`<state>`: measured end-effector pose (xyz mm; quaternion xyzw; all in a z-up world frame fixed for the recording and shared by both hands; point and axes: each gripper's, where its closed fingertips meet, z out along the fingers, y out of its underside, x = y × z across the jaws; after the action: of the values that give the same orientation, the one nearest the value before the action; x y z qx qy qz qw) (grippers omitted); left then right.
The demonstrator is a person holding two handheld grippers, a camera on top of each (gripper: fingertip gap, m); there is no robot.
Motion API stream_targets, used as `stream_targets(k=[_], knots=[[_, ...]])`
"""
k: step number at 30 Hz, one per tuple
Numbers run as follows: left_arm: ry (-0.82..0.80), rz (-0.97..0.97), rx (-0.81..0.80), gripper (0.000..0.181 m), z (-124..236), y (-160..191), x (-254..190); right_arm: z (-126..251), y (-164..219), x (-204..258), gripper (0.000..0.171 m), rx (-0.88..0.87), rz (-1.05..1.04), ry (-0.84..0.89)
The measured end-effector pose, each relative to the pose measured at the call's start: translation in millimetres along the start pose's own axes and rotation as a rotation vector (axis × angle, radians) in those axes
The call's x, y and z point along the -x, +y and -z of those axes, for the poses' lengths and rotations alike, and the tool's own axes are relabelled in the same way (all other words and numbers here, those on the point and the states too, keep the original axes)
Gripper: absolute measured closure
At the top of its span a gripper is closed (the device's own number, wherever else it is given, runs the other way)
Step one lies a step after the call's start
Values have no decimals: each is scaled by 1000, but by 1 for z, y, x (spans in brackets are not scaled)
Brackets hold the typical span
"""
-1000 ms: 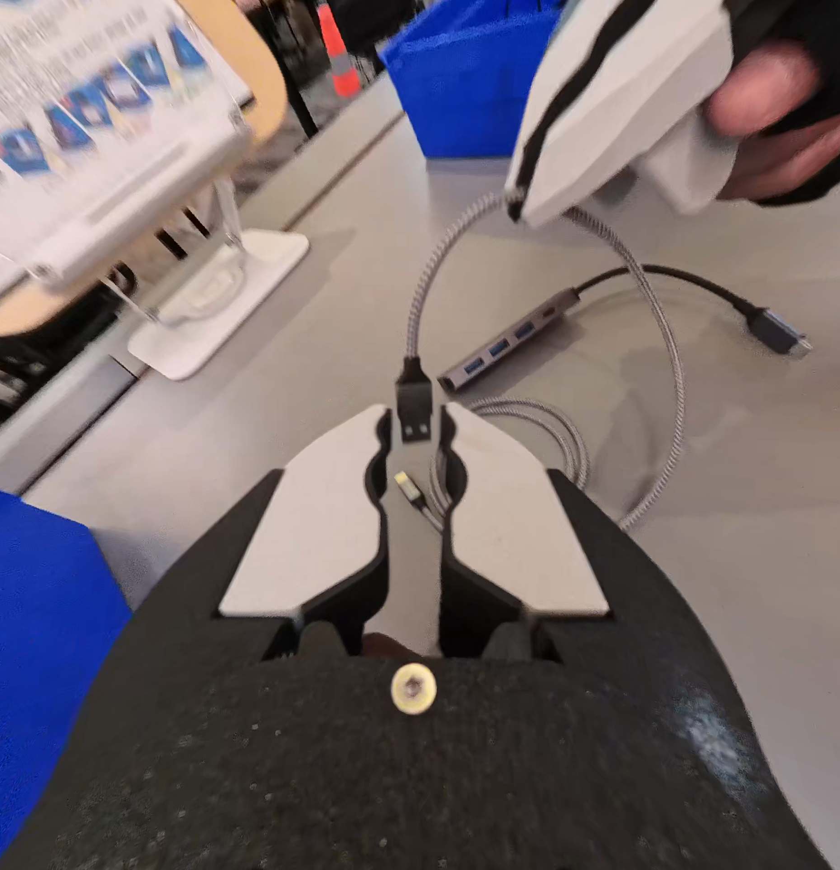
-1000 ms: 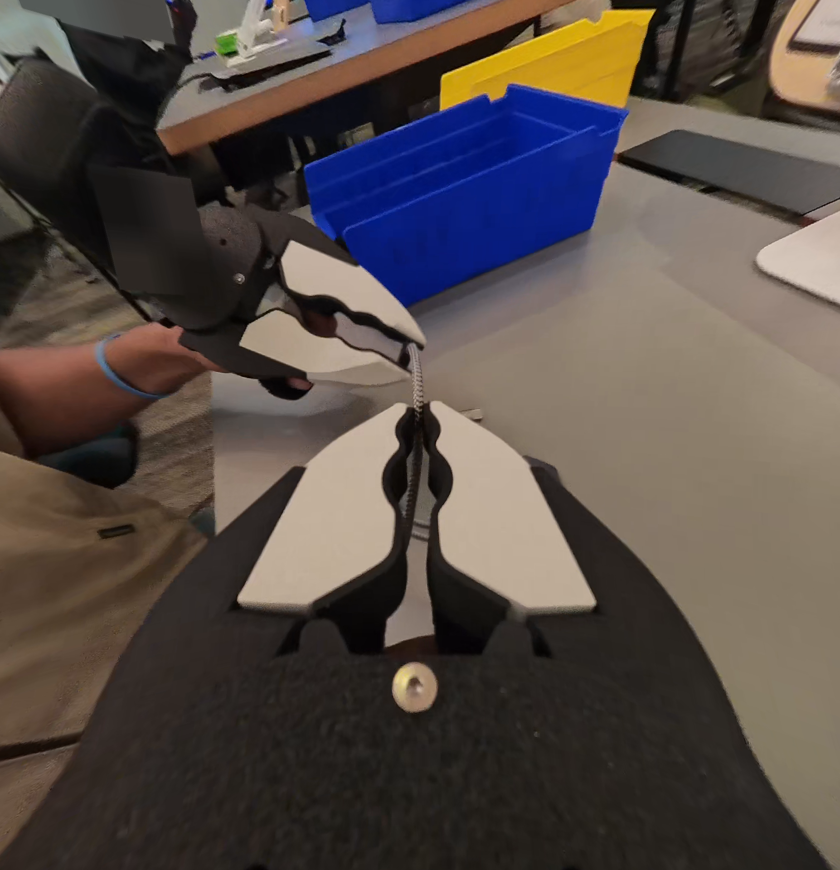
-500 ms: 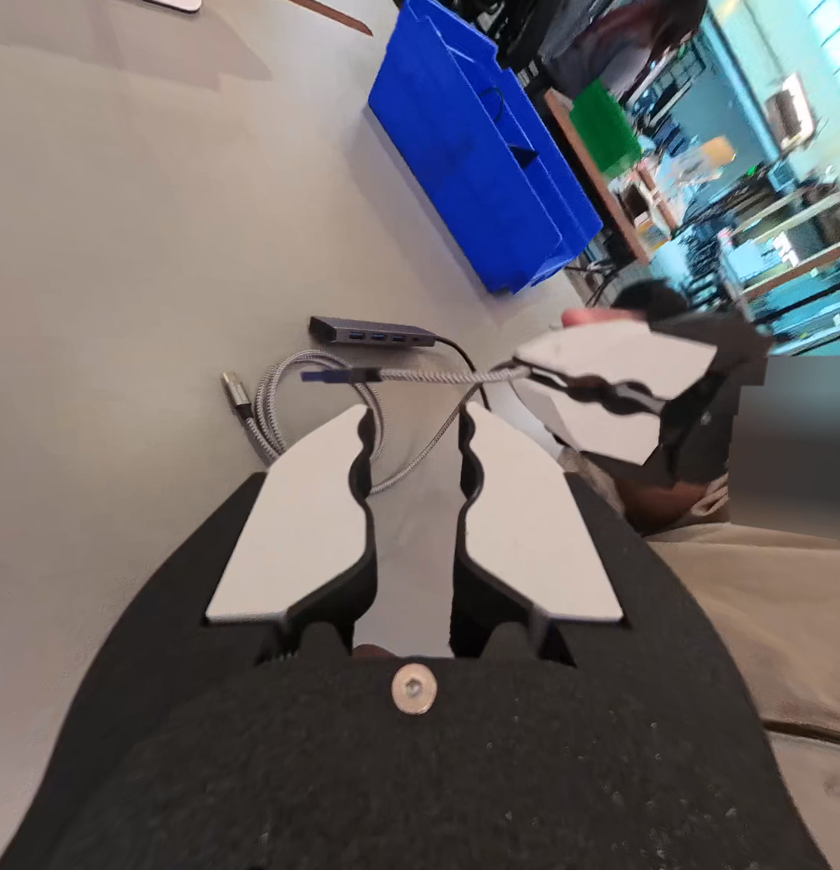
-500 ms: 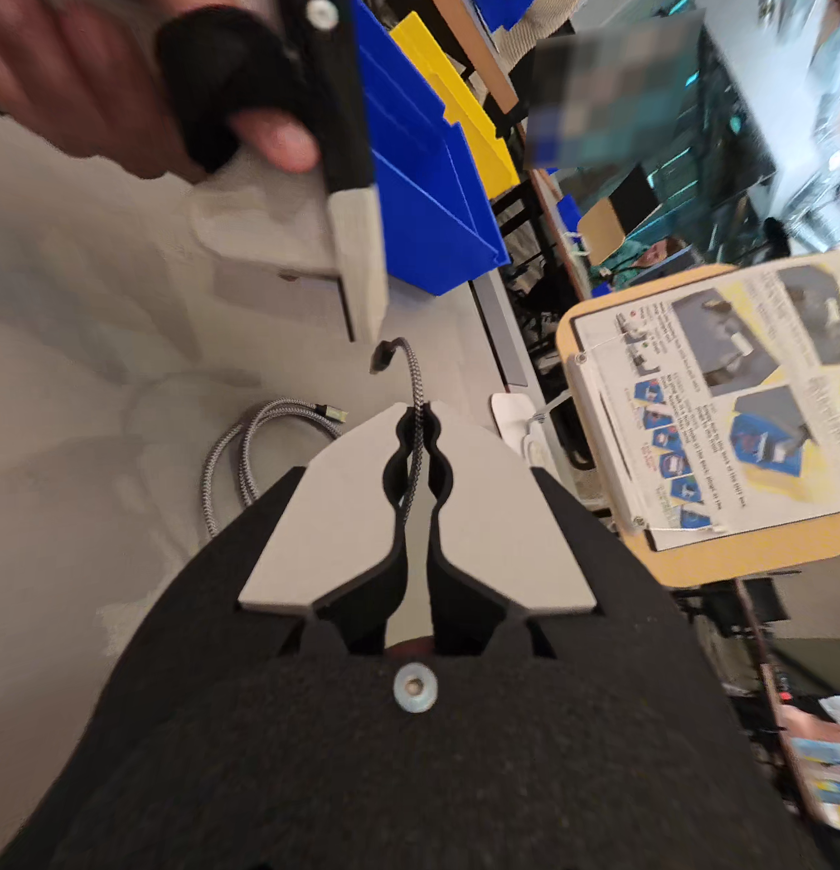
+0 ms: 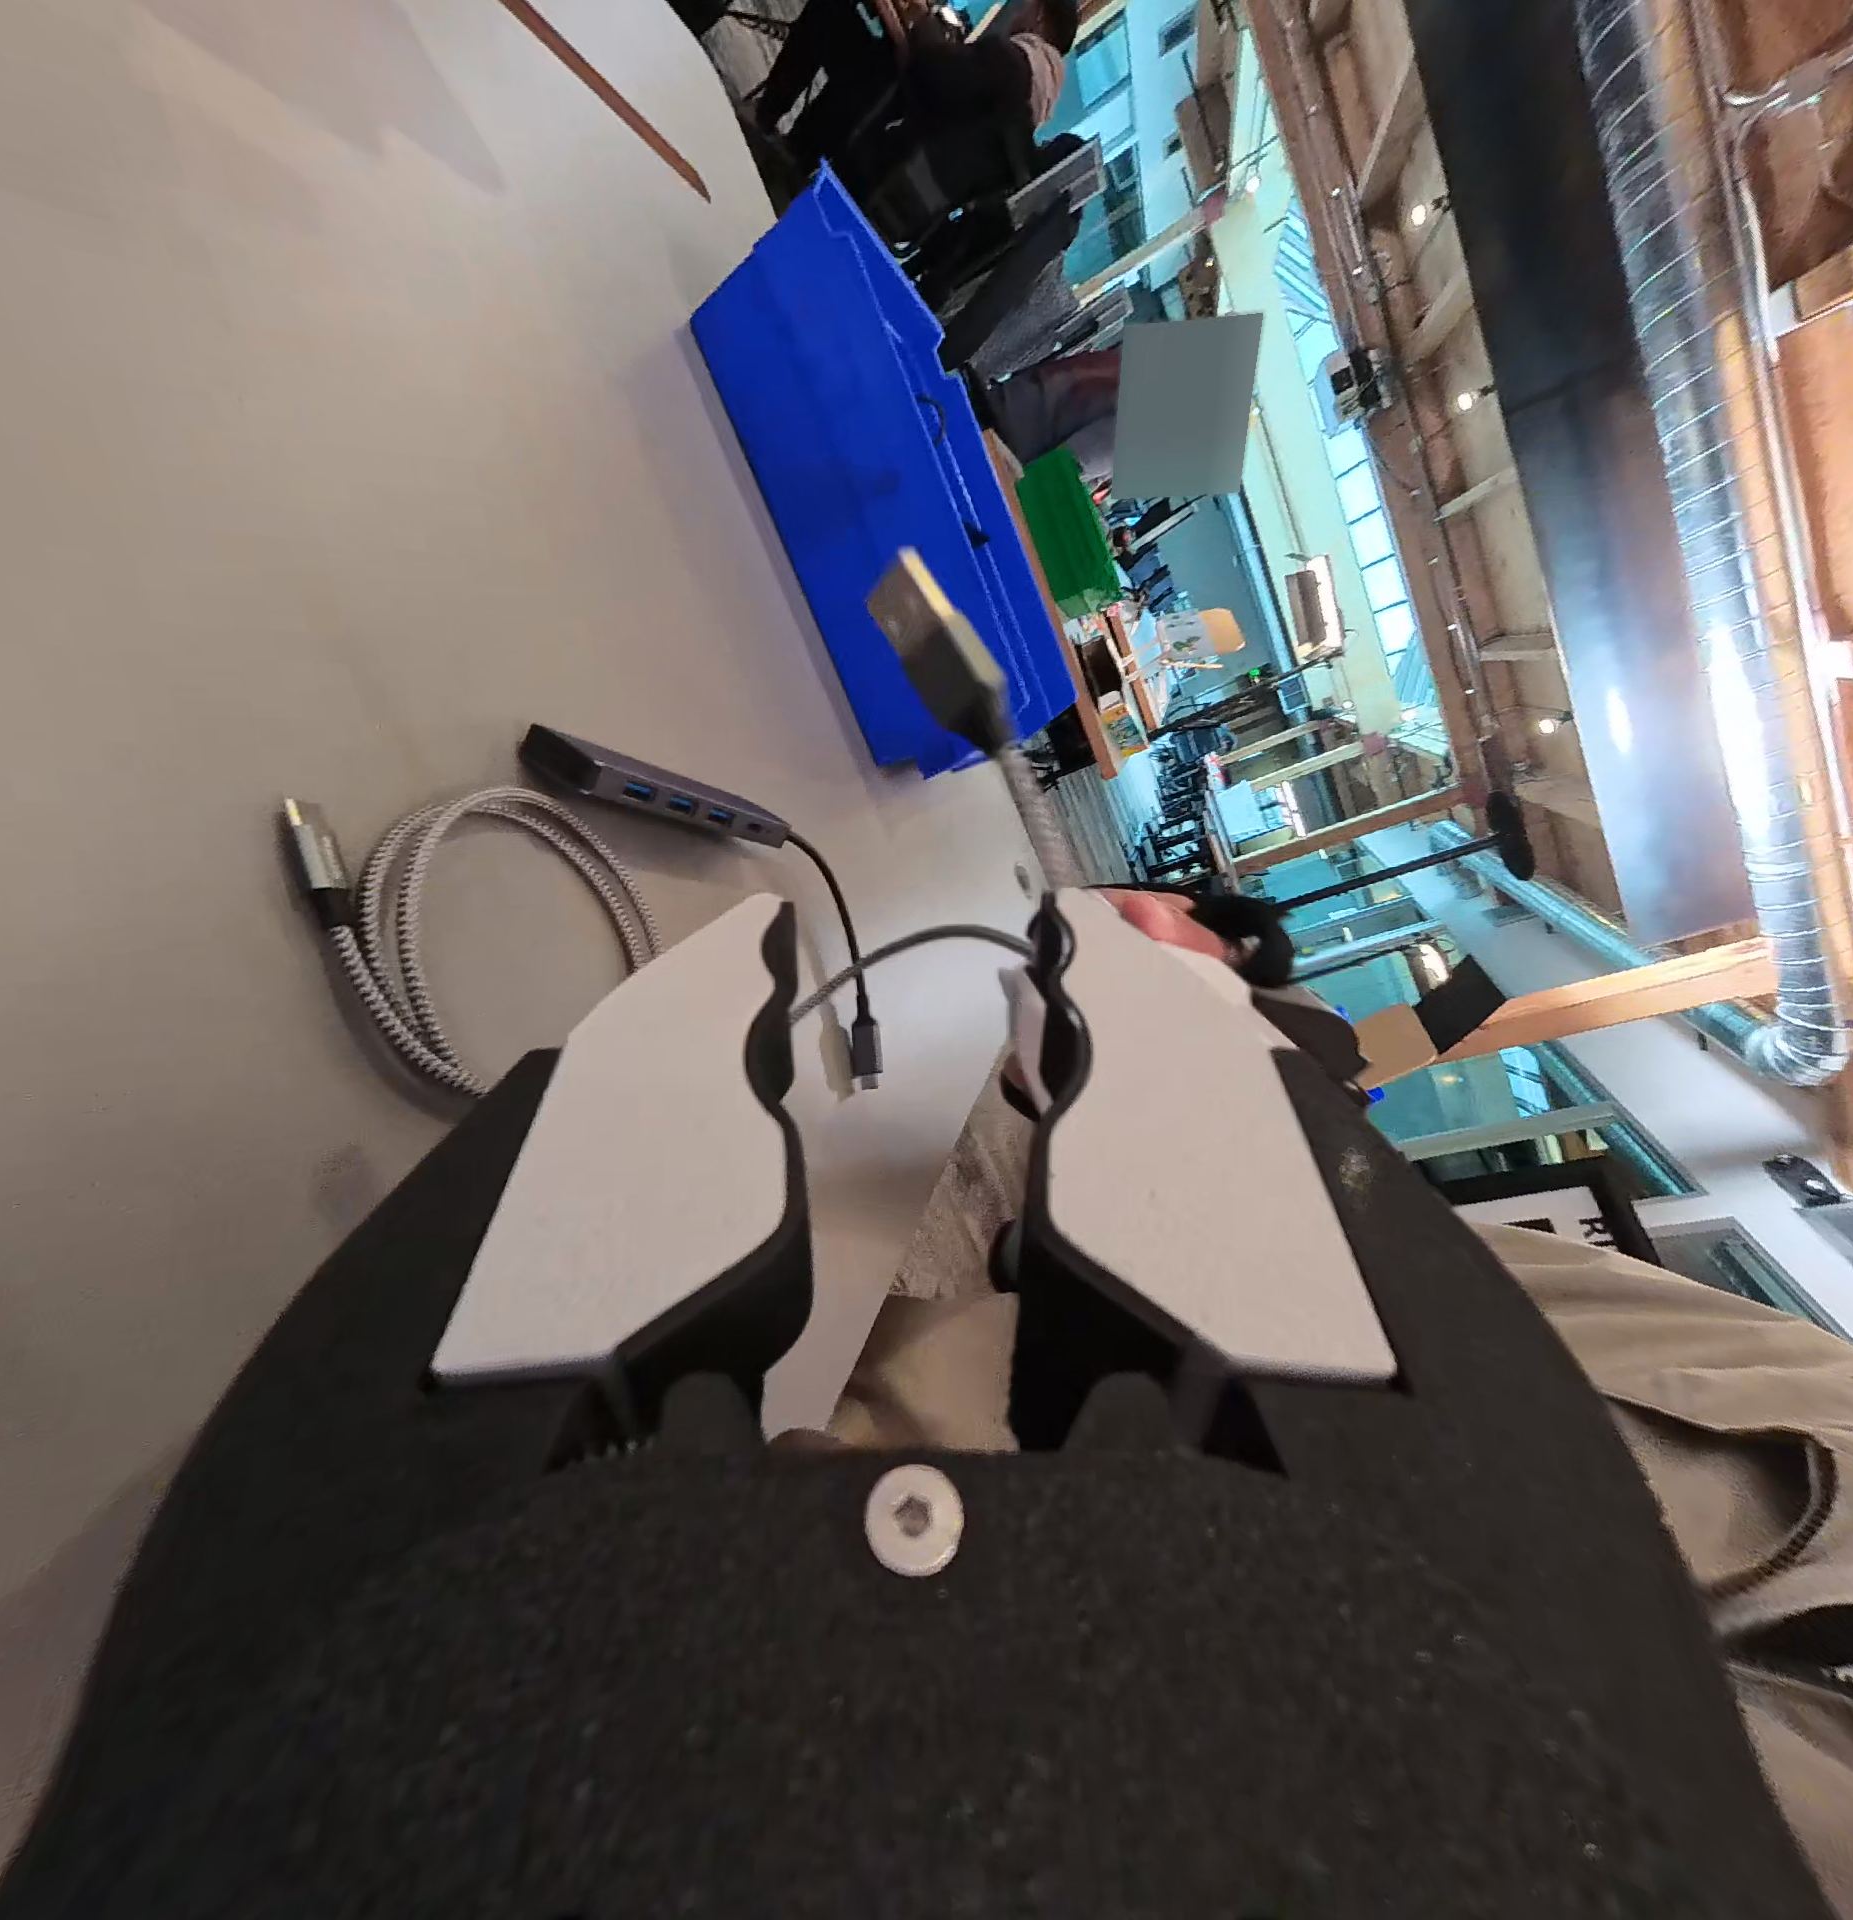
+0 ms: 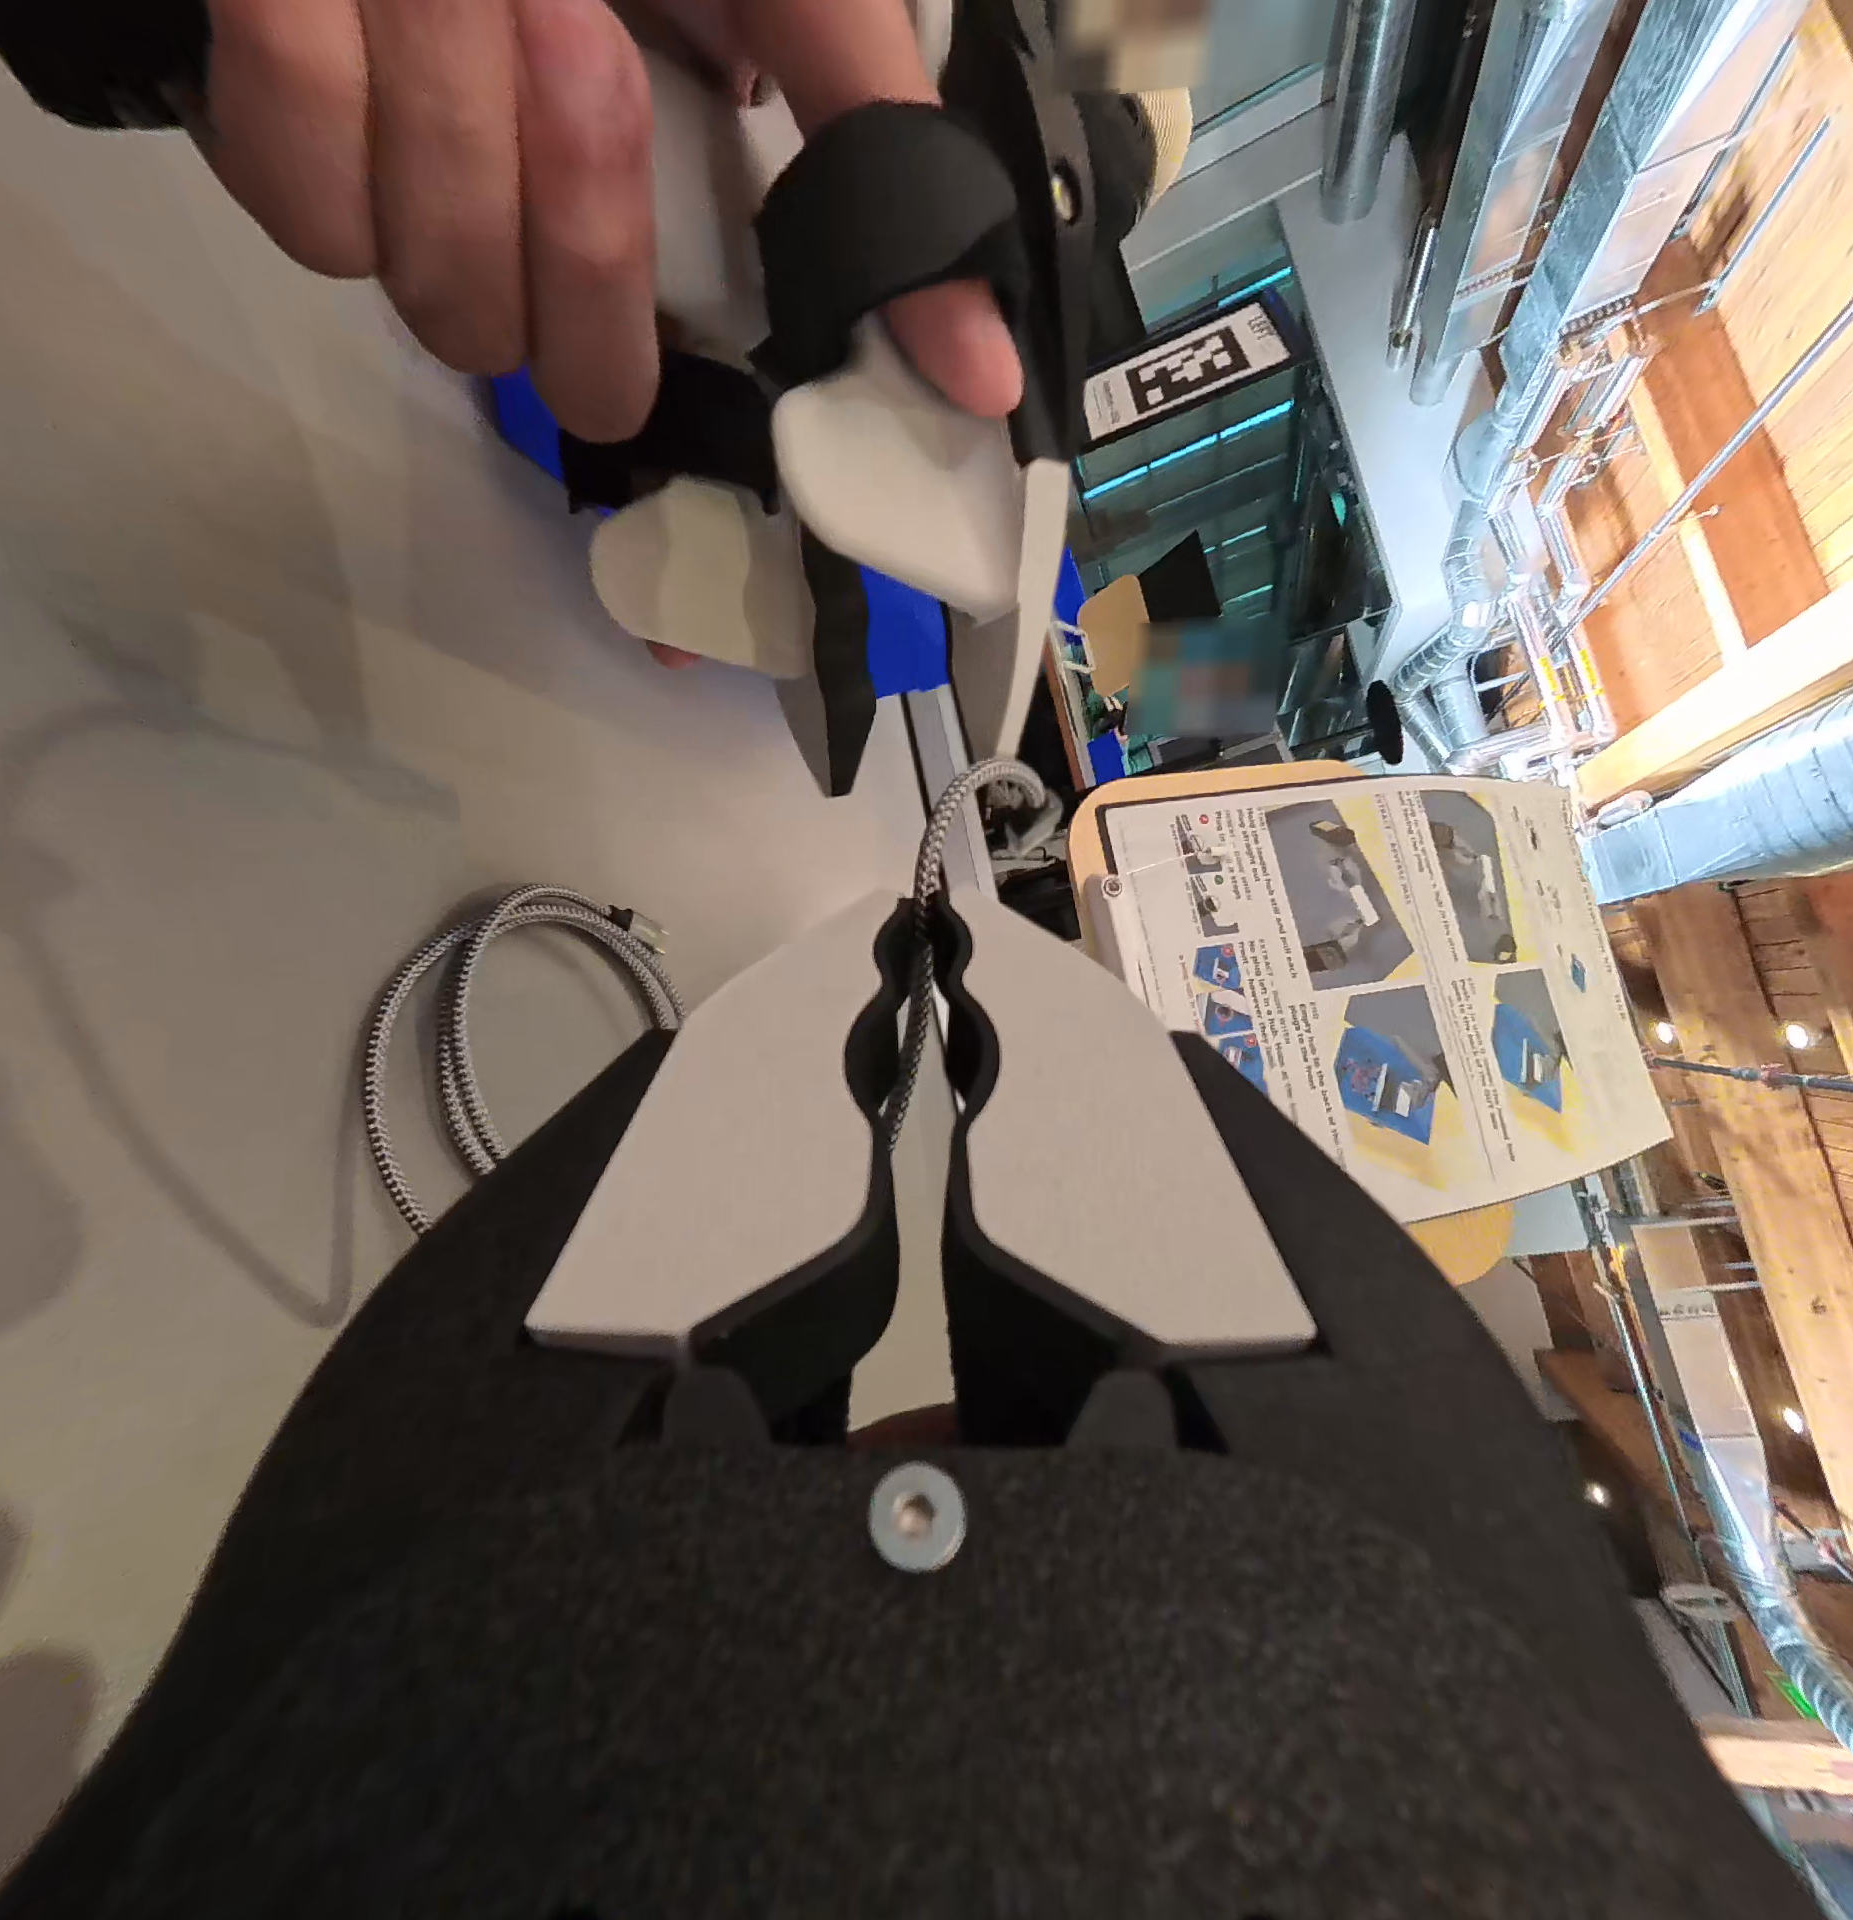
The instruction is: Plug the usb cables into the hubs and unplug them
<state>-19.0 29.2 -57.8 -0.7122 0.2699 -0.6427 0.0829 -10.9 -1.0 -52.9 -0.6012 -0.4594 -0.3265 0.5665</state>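
Note:
My right gripper (image 6: 927, 914) is shut on a grey braided USB cable (image 6: 917, 997) a short way below its end. In the left wrist view that cable's USB-A plug (image 5: 937, 644) stands free in the air above my left gripper (image 5: 917, 925), which is open and empty. The left gripper (image 6: 922, 758) also shows in the right wrist view, just above the cable. The grey hub (image 5: 652, 790) lies on the table with its black lead and USB-C plug (image 5: 865, 1060) loose. The rest of the braided cable lies coiled (image 5: 434, 935) beside the hub. The right gripper is mostly hidden in the left wrist view.
A blue bin (image 5: 870, 468) stands on the grey table (image 5: 278, 520) beyond the hub. An instruction sheet on a stand (image 6: 1369, 987) is at the table's far side. A person's hand (image 6: 506, 156) holds the left gripper. The person's beige trousers (image 5: 1628, 1455) are at the table edge. One gripper's finger ends stand about 4 cm off the other's.
My left gripper let go of the USB-A plug and opened wide. Both grippers rolled over sideways. The right gripper kept its hold, and the plug now sticks up free.

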Motion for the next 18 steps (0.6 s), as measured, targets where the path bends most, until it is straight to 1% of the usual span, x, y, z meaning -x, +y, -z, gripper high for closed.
stream_targets(k=[1, 3, 8, 11, 15, 16, 17, 18], knots=[[23, 9, 3, 132, 0, 0, -4, -1, 4, -2, 169, 19, -4, 9], [27, 13, 13, 132, 0, 3, -5, -2, 6, -3, 169, 17, -14, 16], [-81, 2, -19, 143, -1, 0, 16, -3, -4, 2, 169, 6, 43, 34], [-164, -24, -14, 143, -1, 1, 30, -3, -8, 5, 169, -1, 56, 32], [-146, 8, 26, 143, -10, 10, 31, -4, -17, 11, 169, -14, 101, 41], [-148, 4, 30, 149, -11, 11, 31, -5, -17, 14, 169, -7, 118, 38], [-130, -5, 37, 166, -12, 12, 28, -7, -16, 17, 169, 1, 131, 33], [-125, -9, 44, 174, -13, 13, 27, -8, -15, 20, 169, 5, 137, 25]])
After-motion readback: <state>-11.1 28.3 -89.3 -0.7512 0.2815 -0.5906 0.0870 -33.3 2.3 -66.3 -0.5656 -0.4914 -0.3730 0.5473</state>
